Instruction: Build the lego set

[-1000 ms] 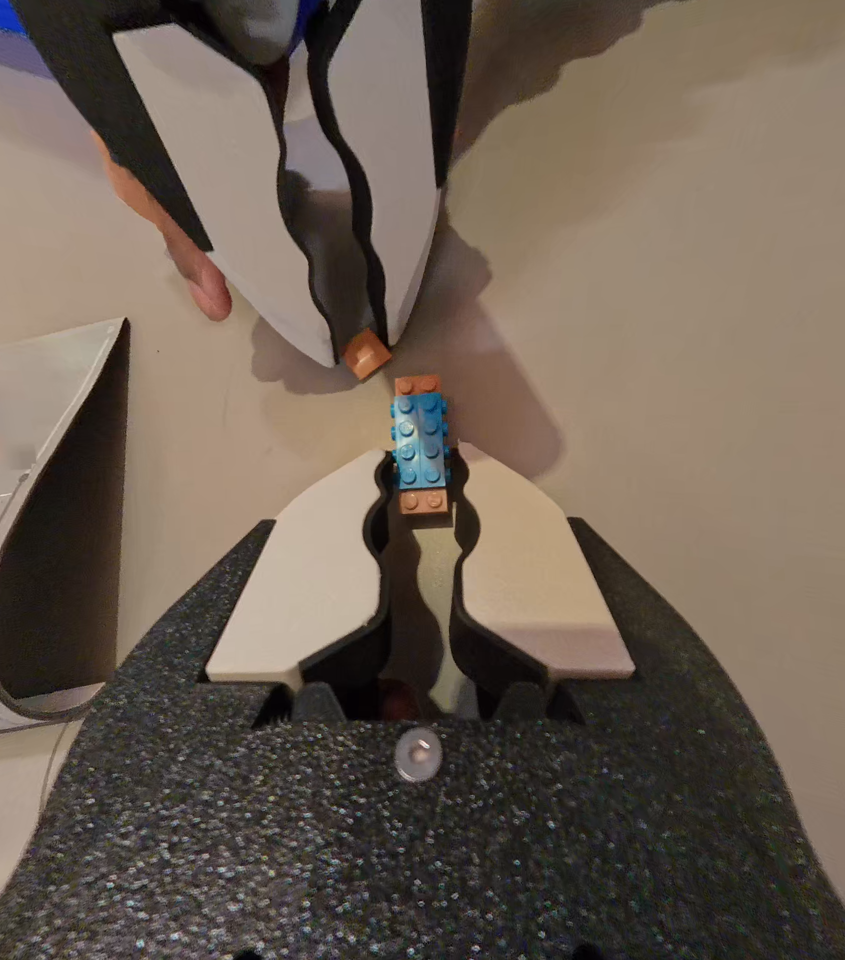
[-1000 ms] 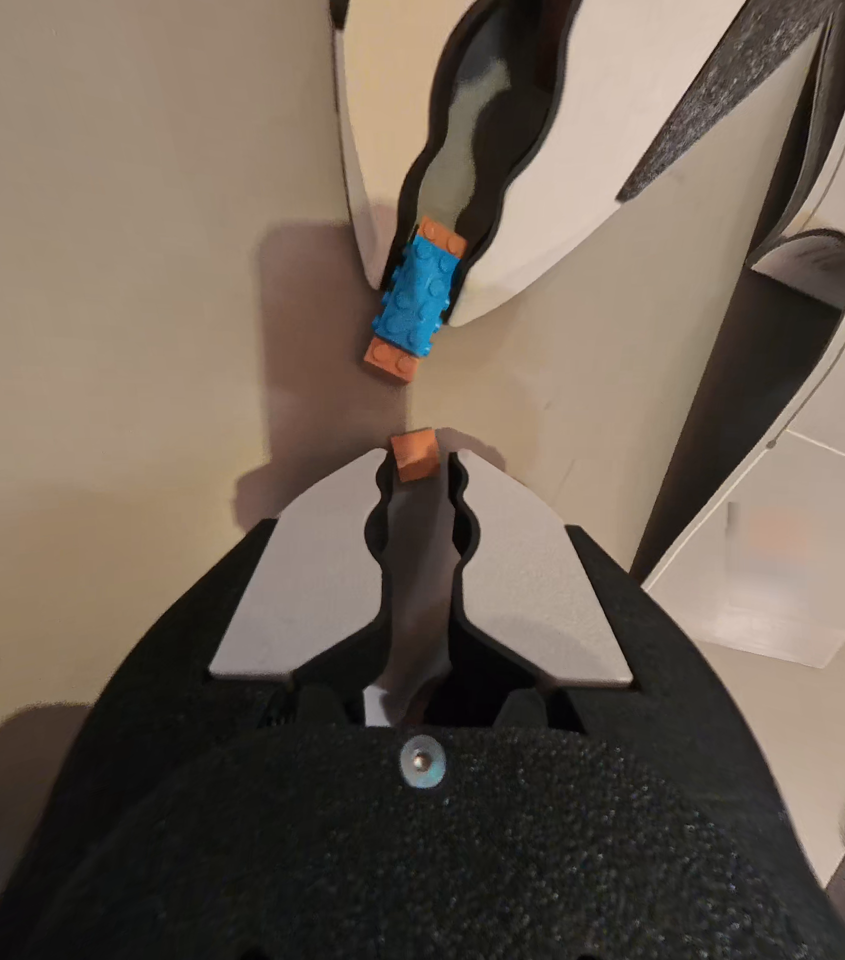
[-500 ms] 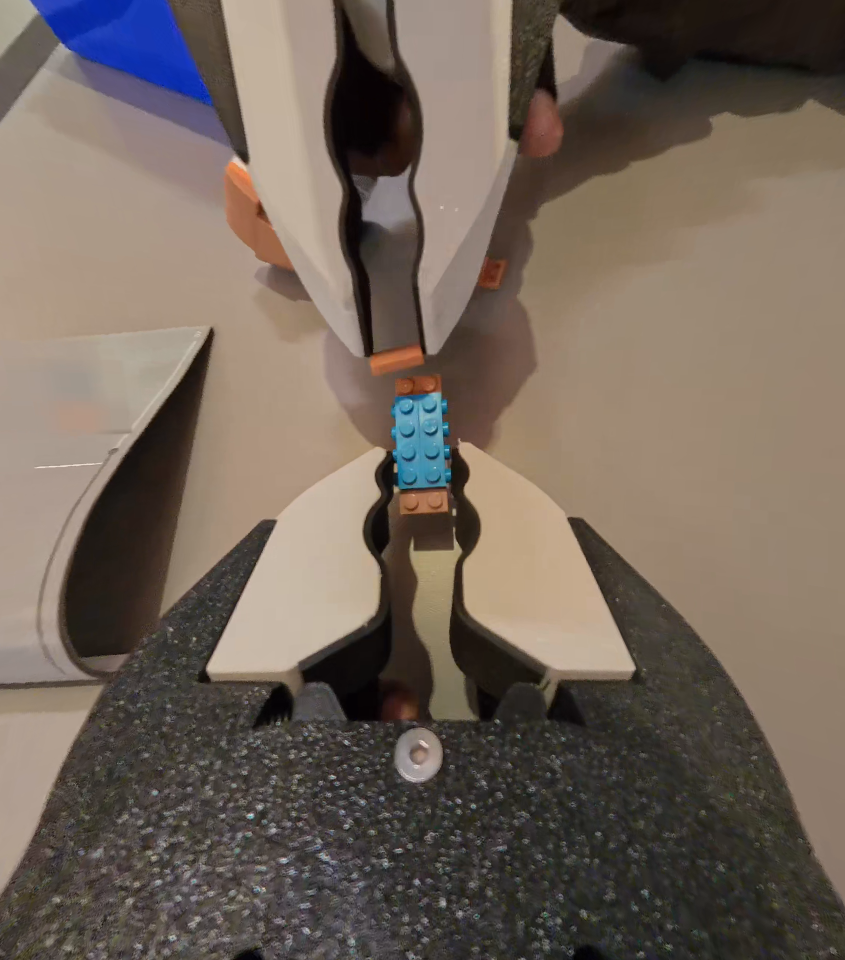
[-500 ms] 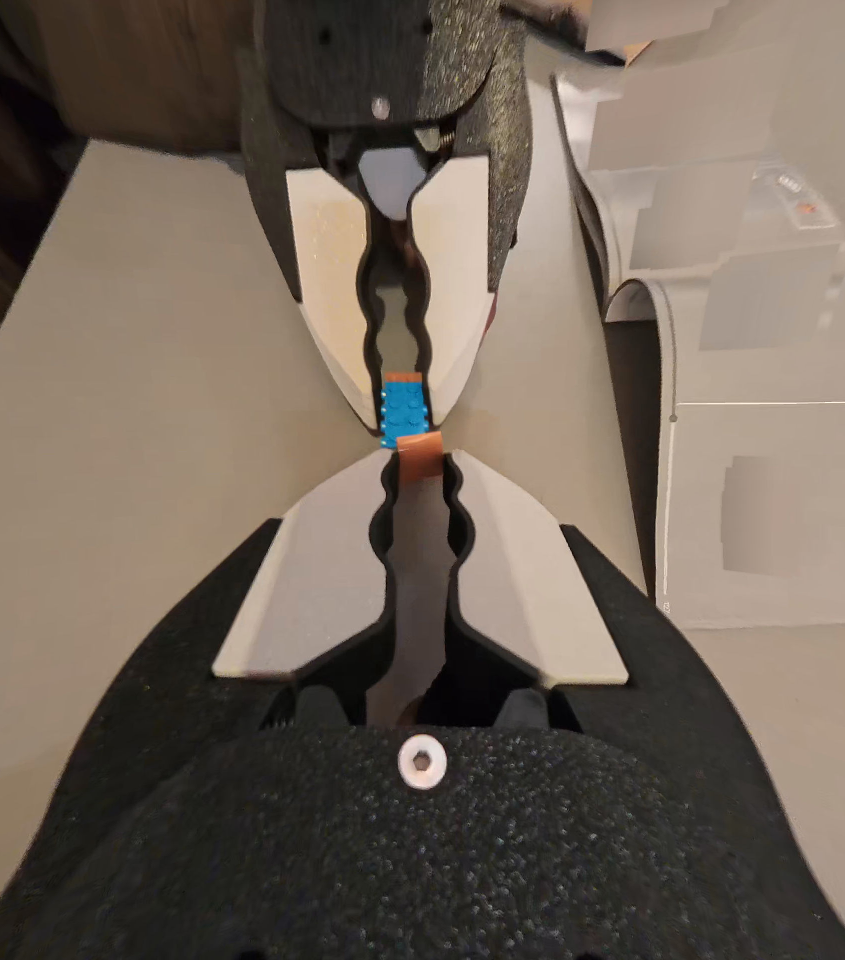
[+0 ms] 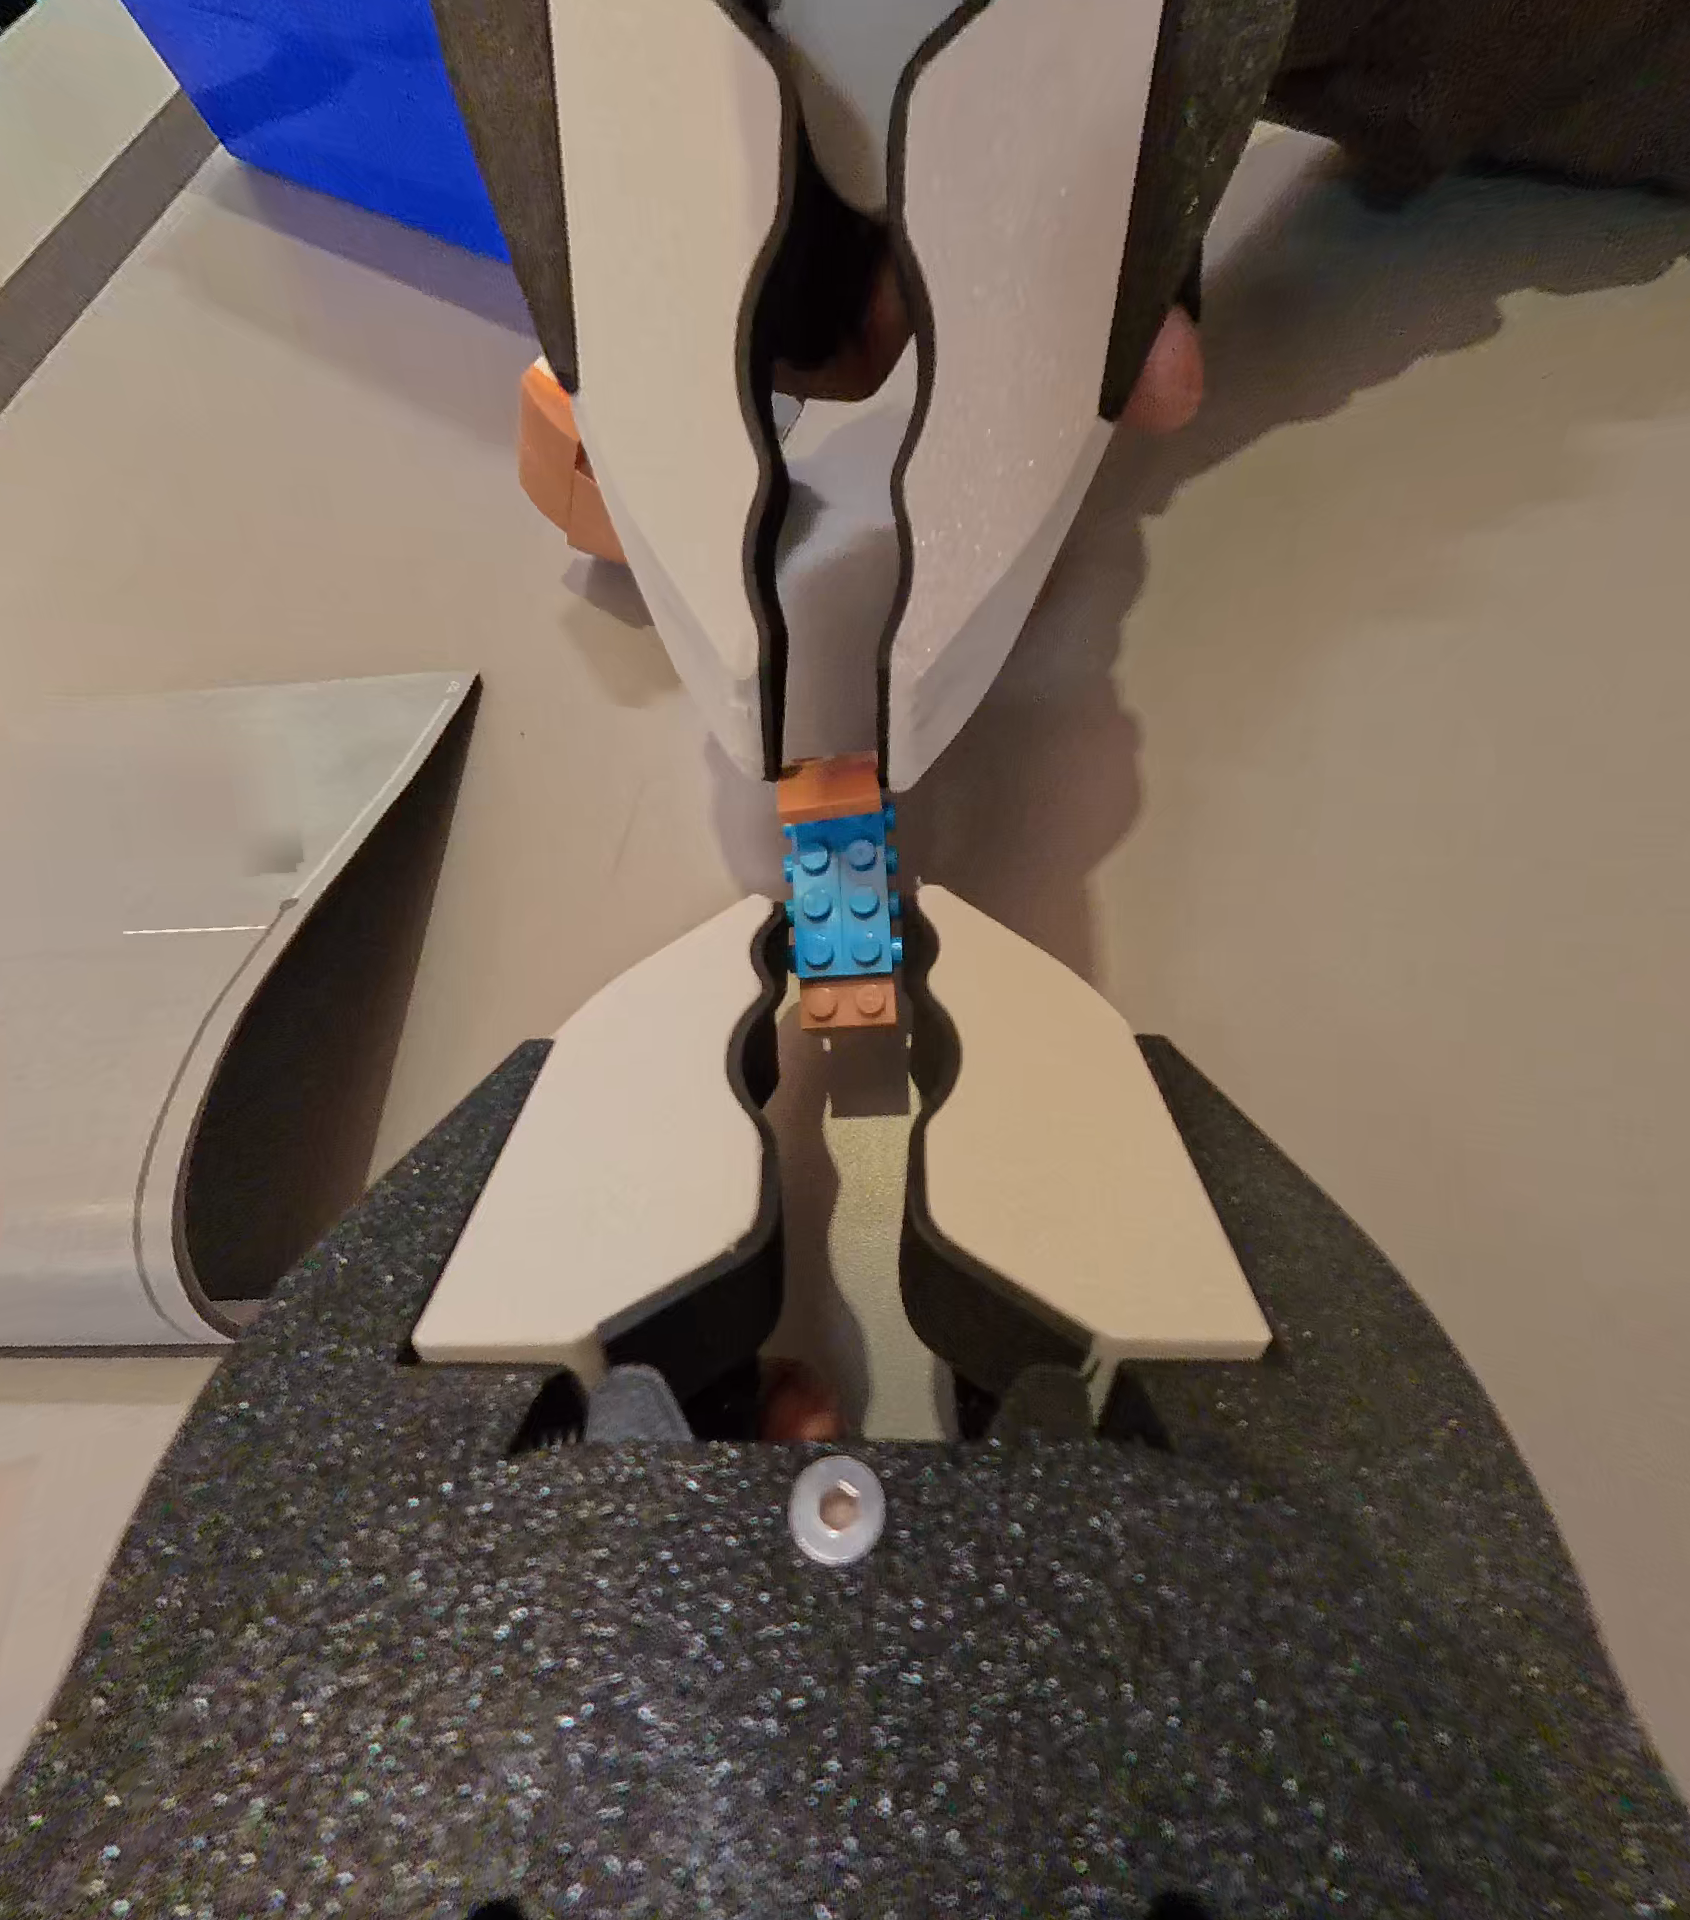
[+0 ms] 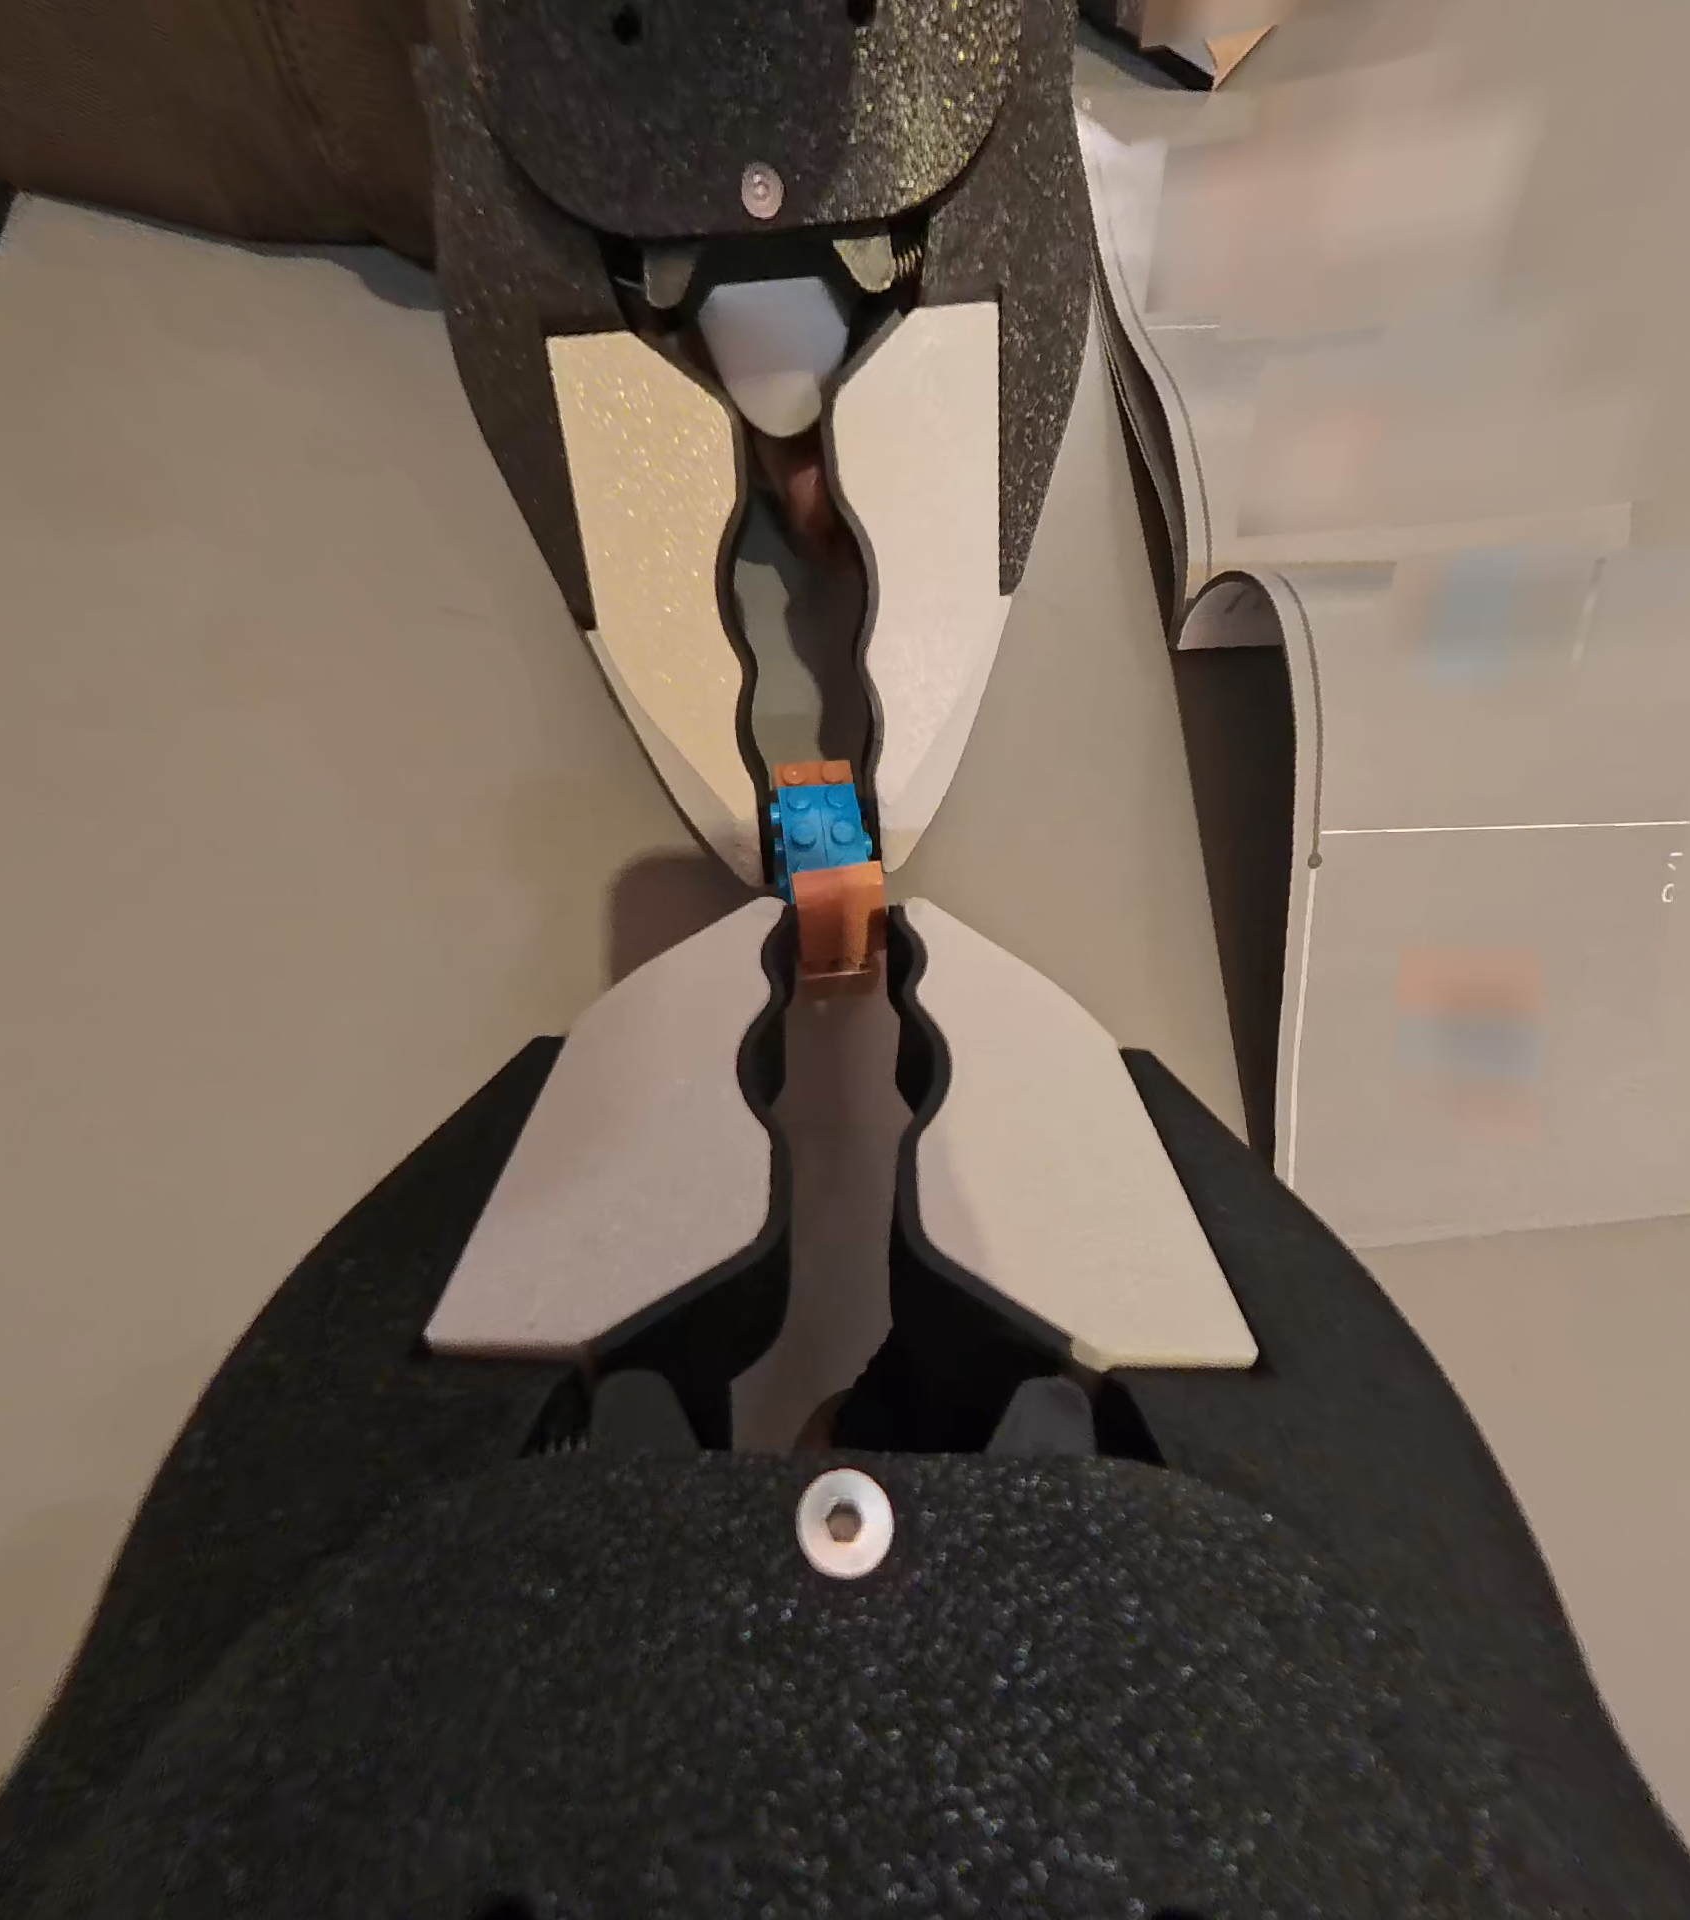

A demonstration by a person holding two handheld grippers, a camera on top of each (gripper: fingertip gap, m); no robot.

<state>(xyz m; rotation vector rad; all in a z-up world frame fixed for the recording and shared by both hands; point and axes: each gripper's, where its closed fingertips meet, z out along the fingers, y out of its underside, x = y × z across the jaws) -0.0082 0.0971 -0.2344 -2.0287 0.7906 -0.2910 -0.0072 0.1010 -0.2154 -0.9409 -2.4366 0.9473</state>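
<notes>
My left gripper [image 5: 843,920] is shut on a small assembly: a blue studded brick [image 5: 843,909] on an orange plate [image 5: 849,1006]. It also shows in the right wrist view [image 6: 820,826], held by the left gripper [image 6: 825,831]. My right gripper [image 6: 839,920] is shut on a small orange piece [image 6: 839,920]. In the left wrist view the right gripper [image 5: 828,774] comes in from the top, and its orange piece [image 5: 828,795] sits over the far end of the assembly, touching it. Both grippers face each other tip to tip above the table.
An open instruction booklet [image 5: 93,935] lies at the left, also at the right in the right wrist view [image 6: 1495,987]. A blue box [image 5: 332,114] stands at the back left. An orange lego part [image 5: 560,468] lies behind the right gripper. A person's fingertip [image 5: 1168,379] shows by it. My left and right fingertips are right by each other.
The right gripper has swung in line with the left one and closed the gap. Its orange piece now touches the far end of the blue and orange assembly.
</notes>
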